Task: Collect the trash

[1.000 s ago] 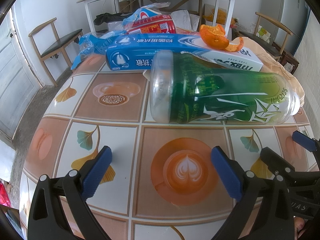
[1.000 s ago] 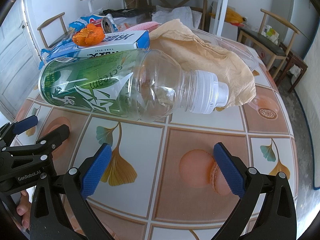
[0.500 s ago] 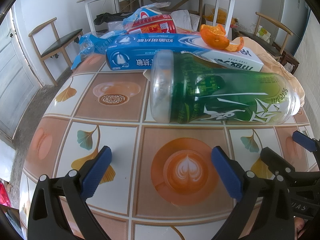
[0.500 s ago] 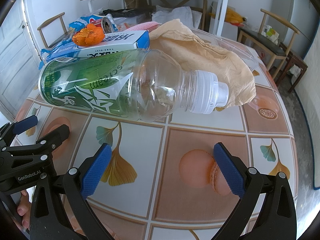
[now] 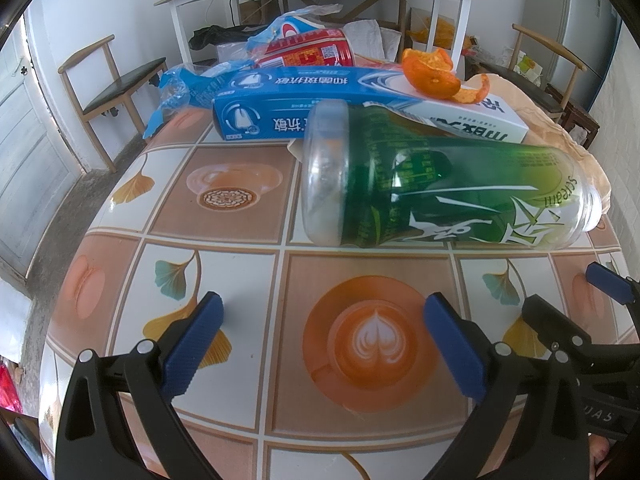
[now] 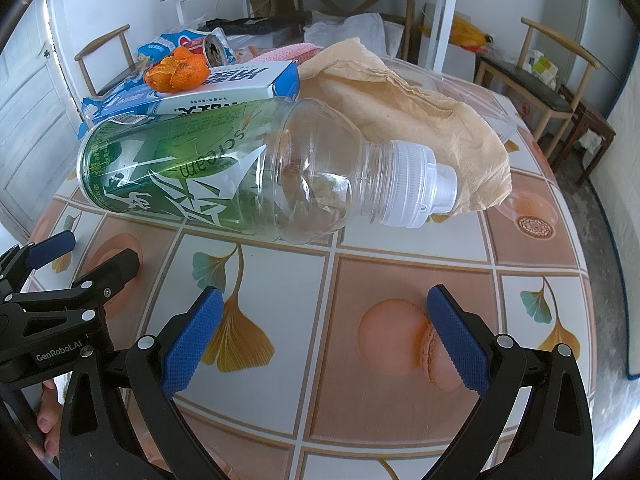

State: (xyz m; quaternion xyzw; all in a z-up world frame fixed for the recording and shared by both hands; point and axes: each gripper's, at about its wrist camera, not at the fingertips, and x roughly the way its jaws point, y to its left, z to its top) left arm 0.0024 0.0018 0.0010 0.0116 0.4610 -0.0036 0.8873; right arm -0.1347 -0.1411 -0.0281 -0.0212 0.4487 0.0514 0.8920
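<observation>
We see the bottle (image 6: 224, 172) lying lengthwise across the desk (image 6: 400, 280) — our left tool (image 5: 320, 332) and right tool (image 6: 320, 320) both gape, empty, touching nothing.

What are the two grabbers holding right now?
Nothing. The left gripper and the right gripper are both open and empty, short of the green bottle, which lies on its side on the table.
</observation>
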